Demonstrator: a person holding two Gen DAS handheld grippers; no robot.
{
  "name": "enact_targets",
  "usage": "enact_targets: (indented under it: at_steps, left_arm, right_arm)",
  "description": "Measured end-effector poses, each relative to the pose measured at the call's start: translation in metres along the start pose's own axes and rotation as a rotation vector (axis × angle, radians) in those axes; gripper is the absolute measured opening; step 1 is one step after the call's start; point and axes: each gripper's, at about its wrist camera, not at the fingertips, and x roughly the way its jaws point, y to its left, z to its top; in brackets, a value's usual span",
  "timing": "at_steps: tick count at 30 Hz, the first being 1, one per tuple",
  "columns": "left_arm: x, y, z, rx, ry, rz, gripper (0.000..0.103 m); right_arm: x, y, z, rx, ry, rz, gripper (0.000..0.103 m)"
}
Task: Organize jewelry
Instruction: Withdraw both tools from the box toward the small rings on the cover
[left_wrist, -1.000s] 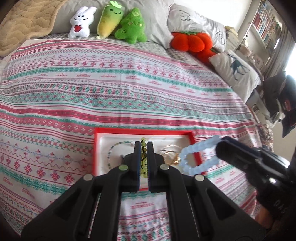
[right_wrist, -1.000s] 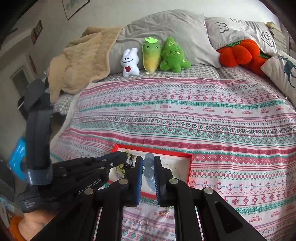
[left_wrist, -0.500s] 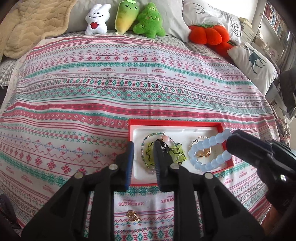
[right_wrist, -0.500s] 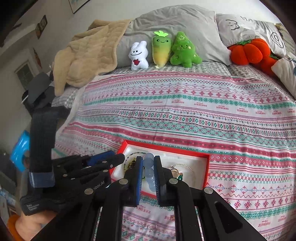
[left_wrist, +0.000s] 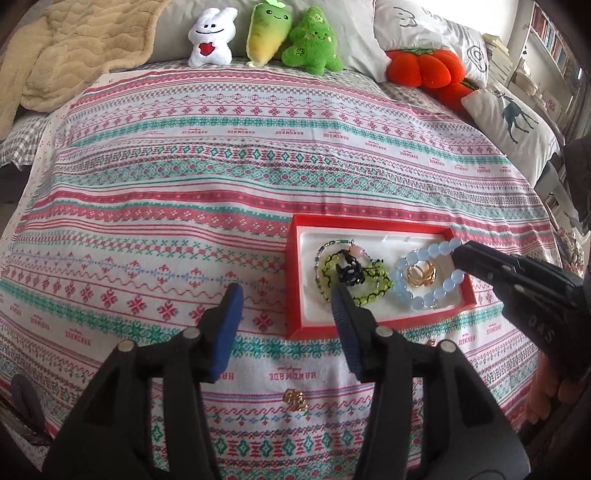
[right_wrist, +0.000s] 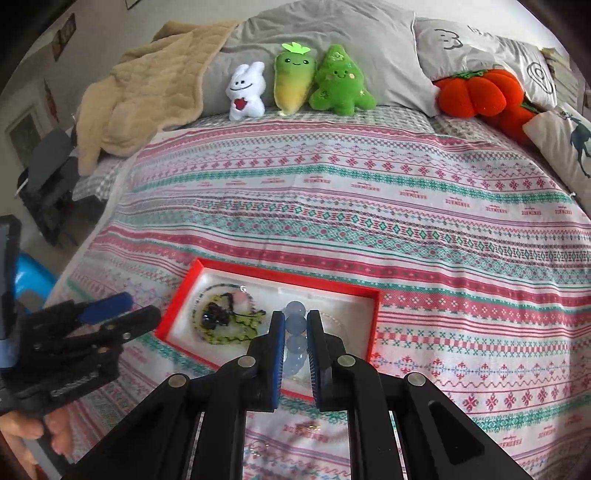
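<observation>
Lying in the red tray (left_wrist: 295, 280) on the patterned bedspread (left_wrist: 221, 155), the pale blue bead bracelet (left_wrist: 413, 295) is pinched between the right gripper (right_wrist: 295, 332) fingers. Left gripper (left_wrist: 284, 306) hangs wide apart, holding nothing, beside the tray; a gold piece (left_wrist: 295, 397) lies loose on the cloth.

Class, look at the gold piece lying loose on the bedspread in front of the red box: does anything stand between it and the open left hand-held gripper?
Nothing visible does. The gold piece lies alone on the bedspread, on the near side of the red box, and the left hand-held gripper hangs open above it.
</observation>
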Motion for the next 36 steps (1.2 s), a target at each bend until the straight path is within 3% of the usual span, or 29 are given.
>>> enact_targets:
  at_steps: [9,12,14,15,21,36]
  left_arm:
    - [-0.007,0.010,-0.009,-0.020,0.009,0.011,0.077]
    - [-0.009,0.010,-0.013,-0.013,0.017,0.013,0.079]
    - [-0.009,0.010,-0.015,-0.009,0.024,0.013,0.079]
    - [-0.009,0.009,-0.016,-0.006,0.028,0.013,0.080]
    - [-0.008,0.008,-0.028,0.015,0.057,0.014,0.080]
    - [0.005,0.009,-0.066,0.066,0.139,0.016,0.080]
  right_arm:
    - [-0.003,0.003,-0.012,-0.058,0.025,-0.004,0.019]
    - [-0.007,0.005,-0.018,-0.072,0.034,0.004,0.027]
    - [-0.012,0.006,-0.022,-0.072,0.029,0.015,0.059]
    - [-0.015,0.006,-0.024,-0.070,0.017,0.023,0.064]
    - [-0.027,0.012,-0.035,-0.102,0.012,0.029,0.065]
    - [-0.019,-0.002,-0.073,-0.099,0.123,0.010,0.073]
